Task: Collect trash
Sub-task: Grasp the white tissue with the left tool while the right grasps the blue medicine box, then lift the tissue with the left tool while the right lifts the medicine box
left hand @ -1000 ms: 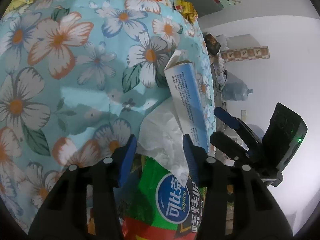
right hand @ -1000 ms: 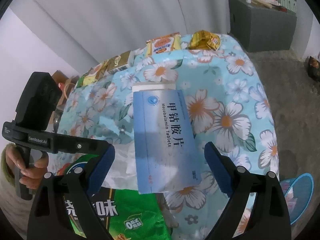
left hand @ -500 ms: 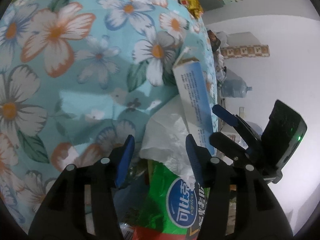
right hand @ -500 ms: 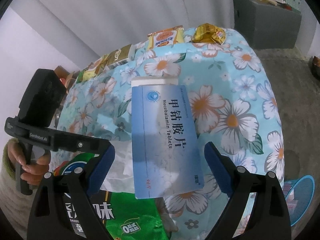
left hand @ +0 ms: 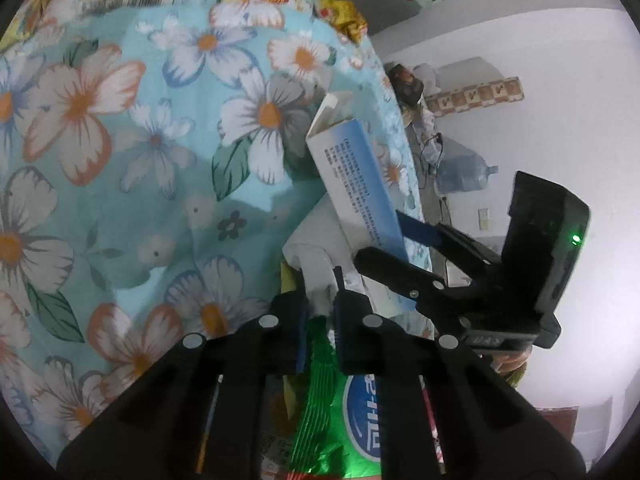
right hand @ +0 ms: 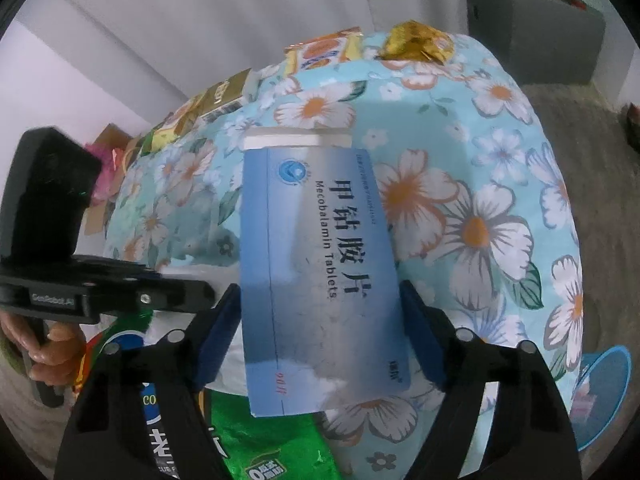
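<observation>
Flat blue-and-white cardboard medicine box (right hand: 320, 276), printed "Mecobalamin Tablets", glossy face, white tuck flap at far end, sits lengthwise in the right gripper (right hand: 320, 328). Blue pads (right hand: 218, 332) press both long edges; jaws closed down to box width, box held above the cloth. In left wrist view same box (left hand: 356, 184) shows edge-on, tilted, w/ small print on its side.

Left gripper (left hand: 320, 312): jaws nearly together, pinching a crumpled white tissue (left hand: 316, 252), soft & wrinkled, bunched between the blue pads. Under the tissue a shiny green crinkled foil snack bag (left hand: 332, 404) w/ blue oval logo, lying at the table's near edge, below both grippers.

Table covered by light-blue cloth w/ white-and-orange flower print (right hand: 480, 208), smooth, draped over a rounded edge. Along far side: gold foil wrapper (right hand: 416, 44), crumpled; orange-yellow biscuit packet (right hand: 324, 52); flat gold carton (right hand: 220, 94).

Vs 1 s ago: left jaws were wide apart w/ tissue loose between them, now closed on it. Right jaws were also spread well clear of the box sides, now clamped on it. Box looks larger and higher in right wrist view. Tissue, snack bag, far-side wrappers roughly same spots.
</observation>
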`<state>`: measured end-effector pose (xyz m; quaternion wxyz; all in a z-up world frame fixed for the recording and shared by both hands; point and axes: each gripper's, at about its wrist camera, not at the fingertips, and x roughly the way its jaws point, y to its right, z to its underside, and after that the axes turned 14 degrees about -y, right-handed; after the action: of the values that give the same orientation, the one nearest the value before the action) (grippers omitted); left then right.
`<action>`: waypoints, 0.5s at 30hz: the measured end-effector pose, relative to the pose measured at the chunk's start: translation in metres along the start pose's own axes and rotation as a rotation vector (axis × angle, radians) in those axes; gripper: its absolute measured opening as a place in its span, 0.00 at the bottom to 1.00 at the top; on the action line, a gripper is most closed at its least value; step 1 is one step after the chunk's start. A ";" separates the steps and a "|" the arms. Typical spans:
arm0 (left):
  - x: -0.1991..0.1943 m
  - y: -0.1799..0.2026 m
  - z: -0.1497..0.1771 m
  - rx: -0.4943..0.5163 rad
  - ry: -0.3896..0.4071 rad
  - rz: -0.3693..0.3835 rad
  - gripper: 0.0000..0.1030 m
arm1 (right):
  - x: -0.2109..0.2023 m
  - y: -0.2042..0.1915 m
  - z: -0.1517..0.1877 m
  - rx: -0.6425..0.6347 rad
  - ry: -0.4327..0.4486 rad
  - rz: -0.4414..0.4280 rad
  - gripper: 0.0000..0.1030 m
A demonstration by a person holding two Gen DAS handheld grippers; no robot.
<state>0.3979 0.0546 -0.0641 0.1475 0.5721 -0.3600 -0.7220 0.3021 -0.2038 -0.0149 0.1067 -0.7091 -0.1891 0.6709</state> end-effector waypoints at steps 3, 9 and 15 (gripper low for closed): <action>-0.009 0.005 0.001 0.025 0.036 -0.002 0.06 | -0.007 0.001 0.002 0.003 0.019 0.003 0.72; -0.025 0.013 0.006 0.042 0.113 0.001 0.05 | -0.035 0.008 0.002 0.030 0.094 -0.040 0.71; -0.057 0.029 0.023 0.092 0.217 -0.003 0.04 | -0.065 0.013 0.011 0.073 0.150 -0.097 0.70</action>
<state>0.3882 0.0778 -0.0007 0.1579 0.6535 -0.3739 -0.6389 0.2915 -0.2439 0.0384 0.1787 -0.7429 -0.1900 0.6165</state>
